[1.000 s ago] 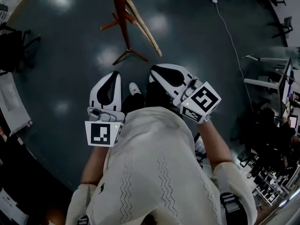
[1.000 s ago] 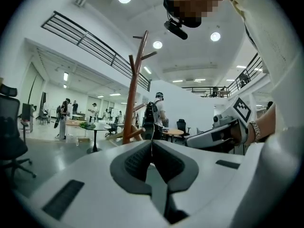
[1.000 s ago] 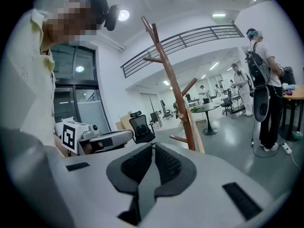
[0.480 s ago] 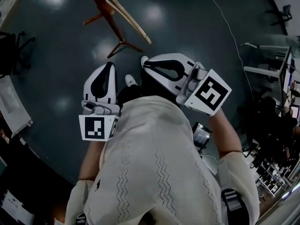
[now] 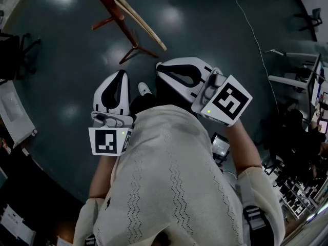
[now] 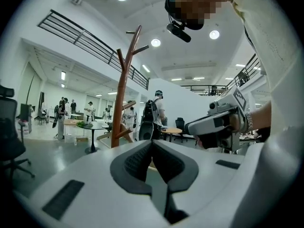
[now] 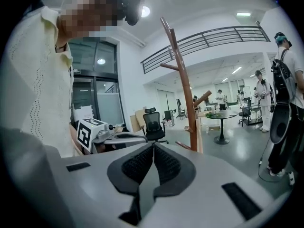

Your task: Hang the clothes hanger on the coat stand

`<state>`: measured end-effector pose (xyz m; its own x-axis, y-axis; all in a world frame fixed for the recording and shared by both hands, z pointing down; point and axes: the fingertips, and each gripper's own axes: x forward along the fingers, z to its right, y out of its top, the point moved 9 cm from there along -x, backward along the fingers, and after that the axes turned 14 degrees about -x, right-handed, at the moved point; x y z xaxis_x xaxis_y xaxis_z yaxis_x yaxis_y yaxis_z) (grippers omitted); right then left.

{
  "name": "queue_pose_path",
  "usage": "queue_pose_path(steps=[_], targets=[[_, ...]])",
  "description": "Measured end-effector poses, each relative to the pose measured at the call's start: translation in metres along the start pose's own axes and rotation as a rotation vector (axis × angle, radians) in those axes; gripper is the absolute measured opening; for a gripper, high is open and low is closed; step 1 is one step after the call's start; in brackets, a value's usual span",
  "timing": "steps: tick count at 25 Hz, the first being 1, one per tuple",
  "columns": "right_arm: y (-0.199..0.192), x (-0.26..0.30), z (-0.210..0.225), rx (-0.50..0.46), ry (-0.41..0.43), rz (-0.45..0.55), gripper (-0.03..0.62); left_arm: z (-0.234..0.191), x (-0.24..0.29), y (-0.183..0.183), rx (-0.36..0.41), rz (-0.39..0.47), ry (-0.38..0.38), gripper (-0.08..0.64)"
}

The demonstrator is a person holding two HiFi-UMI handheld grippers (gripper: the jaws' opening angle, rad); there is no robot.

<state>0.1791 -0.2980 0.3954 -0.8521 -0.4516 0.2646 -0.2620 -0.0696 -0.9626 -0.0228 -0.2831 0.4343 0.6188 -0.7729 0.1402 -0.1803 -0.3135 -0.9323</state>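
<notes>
Quick count as I look down: two in my hands, the left hand-held gripper [image 5: 121,76] and the right hand-held gripper [image 5: 160,69]. One coat stand [image 5: 110,9], one hanger [image 5: 138,20]. Left gripper view gives me two round tables, a dark table [image 6: 92,124] and an orange table [image 6: 171,130]. Right gripper view, one office chair [image 7: 153,121].

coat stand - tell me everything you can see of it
The coat stand is a slim reddish-brown pole that looks like wood. It stands upright on splayed feet on the glossy dark floor. Short branch-like pegs angle upward off it near the top and lower down, and those in view are bare. A paler wooden piece leans against its lower part.
</notes>
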Motion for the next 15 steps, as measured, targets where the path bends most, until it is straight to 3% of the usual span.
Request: queue_pose_path(steps=[3,6,15], targets=[[0.003,0.003,0.0,-0.005,0.002,0.043,0.028,0.002,-0.001,0.0,-0.003,0.008,0.011,0.014],[-0.005,0.004,-0.005,0.036,0.005,-0.004,0.028,0.0,-0.002,0.0,-0.006,0.003,0.017,0.014],[-0.013,0.034,-0.021,0.123,-0.033,-0.004,0.028,-0.017,-0.008,0.002,-0.02,-0.002,0.025,0.014]])
